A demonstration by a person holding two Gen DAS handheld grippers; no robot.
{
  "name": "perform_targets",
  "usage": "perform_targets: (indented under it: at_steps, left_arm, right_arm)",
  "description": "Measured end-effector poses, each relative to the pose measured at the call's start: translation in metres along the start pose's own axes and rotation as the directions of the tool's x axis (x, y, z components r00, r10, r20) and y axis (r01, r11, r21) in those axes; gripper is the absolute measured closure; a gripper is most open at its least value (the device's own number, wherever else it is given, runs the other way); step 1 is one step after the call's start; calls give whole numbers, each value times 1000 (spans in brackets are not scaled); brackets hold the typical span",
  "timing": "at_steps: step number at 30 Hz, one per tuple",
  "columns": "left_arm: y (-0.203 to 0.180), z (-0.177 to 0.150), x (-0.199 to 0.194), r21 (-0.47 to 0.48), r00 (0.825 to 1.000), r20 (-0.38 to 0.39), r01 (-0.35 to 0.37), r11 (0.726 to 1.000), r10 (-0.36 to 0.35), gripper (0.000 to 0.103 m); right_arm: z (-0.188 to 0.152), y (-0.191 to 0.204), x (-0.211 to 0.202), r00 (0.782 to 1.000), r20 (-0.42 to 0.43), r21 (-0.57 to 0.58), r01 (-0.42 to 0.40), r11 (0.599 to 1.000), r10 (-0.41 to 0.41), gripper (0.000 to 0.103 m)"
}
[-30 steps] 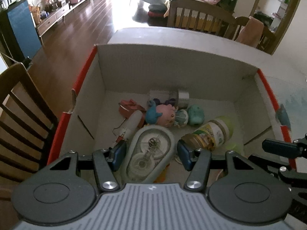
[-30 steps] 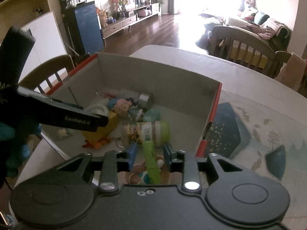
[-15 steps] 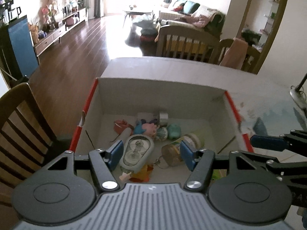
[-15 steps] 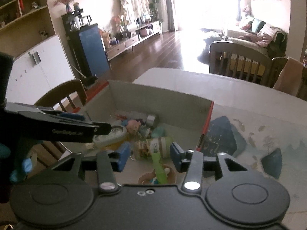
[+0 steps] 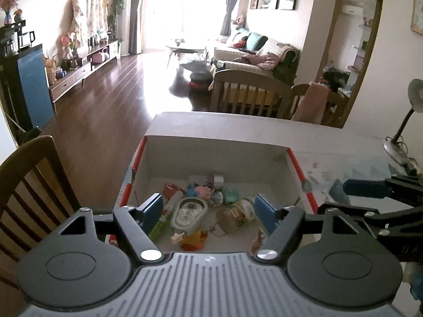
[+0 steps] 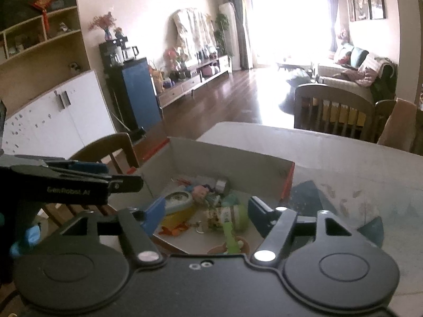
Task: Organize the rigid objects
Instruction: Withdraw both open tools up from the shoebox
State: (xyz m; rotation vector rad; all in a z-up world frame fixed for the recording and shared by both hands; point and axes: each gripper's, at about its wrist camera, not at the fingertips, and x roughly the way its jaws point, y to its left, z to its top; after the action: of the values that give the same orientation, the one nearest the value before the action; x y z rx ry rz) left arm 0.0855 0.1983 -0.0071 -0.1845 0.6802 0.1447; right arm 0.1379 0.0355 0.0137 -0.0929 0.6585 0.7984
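A cardboard box with red outer sides sits on the table and holds several small objects. Among them are a white correction-tape dispenser, a jar with a green lid, a pink toy and a green pen. The box also shows in the right wrist view. My left gripper is open and empty, raised above the box's near side. My right gripper is open and empty, above the box's near right corner.
A wooden chair stands left of the table. More chairs stand at the far side. A desk lamp stands at the right. A blue patterned mat lies right of the box.
Both grippers have risen and pulled back from the box. The right gripper opened and let go of the green pen, which now lies in the box. The left stayed open.
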Motion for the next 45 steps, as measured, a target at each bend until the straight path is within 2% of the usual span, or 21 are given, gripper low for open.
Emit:
perform_targets:
  at_steps: [1,2,5,12,15,17,19,29,45]
  left_arm:
    - [0,-1,-3,0,1000,5,-1,1000,1,18]
    - [-1,-2,-7,2,1000,11,-4,1000,4,17]
    - [-3,-5,-16,1,1000,23,2,1000,-2,17]
    - [-7,-11,-26,-9,999,36,12,1000,-11,16]
    - [-5,-14,-31,-27,999,42,30,999,-29,1]
    - [-4,-15,-33,-39,998,53,35,999,-33,0]
    - [-4,-16,-35,-48,998,60,32,998,-29,0]
    - [-9,-25,-42,-60,998,64,2,998,2,0]
    - [-18,-29,-41,-52,998,57,-13,999,16,0]
  right_arm:
    - [-1,0,-4,1000,11,1,-4,1000,4,28]
    - [-2,1,-7,1000,20,1,-7,1000,7,26]
    - [-3,3,-14,999,43,0,0,1000,0,19]
    - [-8,3,-22,997,73,17,8,1000,-9,12]
    - [-10,3,-25,996,83,30,9,1000,-11,9]
    - [-12,2,-29,996,92,44,16,999,-20,2]
    - [-12,2,-32,994,105,55,21,998,-27,1]
    - [-21,2,-40,992,108,100,50,994,-61,0]
    - [-29,-3,-41,993,94,118,59,991,-70,0]
